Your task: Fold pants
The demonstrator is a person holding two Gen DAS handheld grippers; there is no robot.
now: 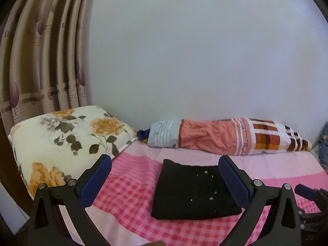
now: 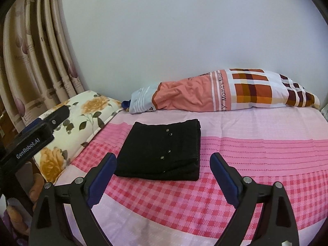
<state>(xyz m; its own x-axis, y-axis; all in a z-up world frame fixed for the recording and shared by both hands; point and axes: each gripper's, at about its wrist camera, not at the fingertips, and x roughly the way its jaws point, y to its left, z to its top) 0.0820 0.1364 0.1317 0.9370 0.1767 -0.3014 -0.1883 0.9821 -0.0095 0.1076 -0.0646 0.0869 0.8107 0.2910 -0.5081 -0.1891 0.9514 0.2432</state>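
Note:
Black pants (image 1: 192, 192) lie folded into a compact rectangle on the pink checked bed sheet (image 1: 133, 205), small metal studs showing on top. They also show in the right wrist view (image 2: 162, 151). My left gripper (image 1: 165, 164) is open and empty, held just in front of the pants, its right finger (image 1: 235, 180) over their right edge. My right gripper (image 2: 163, 162) is open and empty, hovering in front of the pants' near edge. The left gripper's body appears at the left of the right wrist view (image 2: 34, 139).
A floral pillow (image 1: 67, 143) lies at the left of the bed. A long orange and plaid bolster (image 2: 225, 92) lies along the white wall at the back. Curtains (image 1: 41, 51) hang at far left. Pink sheet (image 2: 256, 153) stretches to the right of the pants.

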